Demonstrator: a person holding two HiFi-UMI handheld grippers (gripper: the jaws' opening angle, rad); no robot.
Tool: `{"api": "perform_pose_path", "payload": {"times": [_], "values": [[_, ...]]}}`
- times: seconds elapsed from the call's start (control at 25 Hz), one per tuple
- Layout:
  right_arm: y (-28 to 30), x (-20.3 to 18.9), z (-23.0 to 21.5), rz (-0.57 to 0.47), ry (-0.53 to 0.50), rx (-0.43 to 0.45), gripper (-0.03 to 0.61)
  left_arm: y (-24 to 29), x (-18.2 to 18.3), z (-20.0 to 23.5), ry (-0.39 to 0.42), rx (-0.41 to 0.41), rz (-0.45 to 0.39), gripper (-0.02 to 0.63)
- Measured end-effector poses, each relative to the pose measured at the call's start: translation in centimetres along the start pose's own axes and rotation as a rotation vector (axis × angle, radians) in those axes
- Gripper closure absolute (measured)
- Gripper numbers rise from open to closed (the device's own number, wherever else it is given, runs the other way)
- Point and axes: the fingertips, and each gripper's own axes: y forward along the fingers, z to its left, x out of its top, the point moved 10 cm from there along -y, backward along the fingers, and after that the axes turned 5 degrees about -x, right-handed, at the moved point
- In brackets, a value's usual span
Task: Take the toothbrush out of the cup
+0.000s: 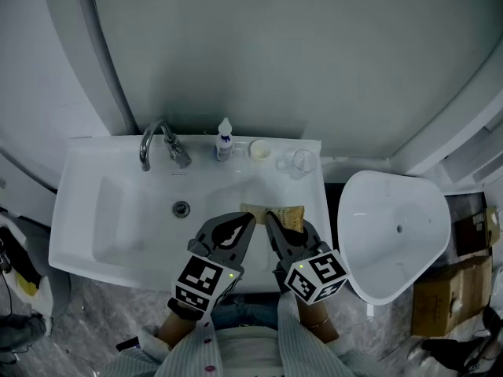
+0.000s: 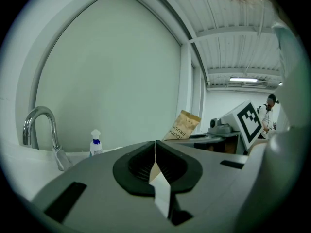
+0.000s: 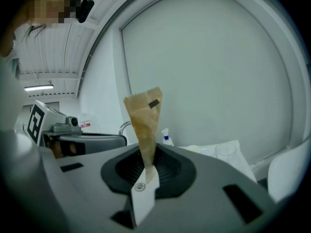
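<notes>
A brown paper toothbrush package (image 1: 284, 214) hangs over the sink's front edge between my two grippers. My right gripper (image 1: 269, 215) is shut on its lower edge, and the package (image 3: 145, 125) stands upright out of the pads. My left gripper (image 1: 250, 217) is closed at the package's left end. A tan sliver shows between its pads (image 2: 155, 171), and the printed package (image 2: 183, 125) rises just to their right. A clear cup (image 1: 302, 162) stands at the back right of the sink ledge, apart from both grippers. I see no toothbrush in it.
The white sink (image 1: 78, 234) has a chrome faucet (image 1: 157, 141) at the back left. A small spray bottle (image 1: 225, 141) and a small white cup (image 1: 260, 149) stand beside the clear cup. A white toilet (image 1: 393, 234) is to the right, with a cardboard box (image 1: 444, 293) beyond it.
</notes>
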Motion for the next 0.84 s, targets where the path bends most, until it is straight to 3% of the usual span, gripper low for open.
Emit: {"api": "perform_pose_path", "payload": {"times": [0.84], "values": [[1.6,0.8,0.8,0.015,-0.038,0.015,0.526,-0.1,0.1,1.7,-0.041,-0.015,-0.029,0.594]]}}
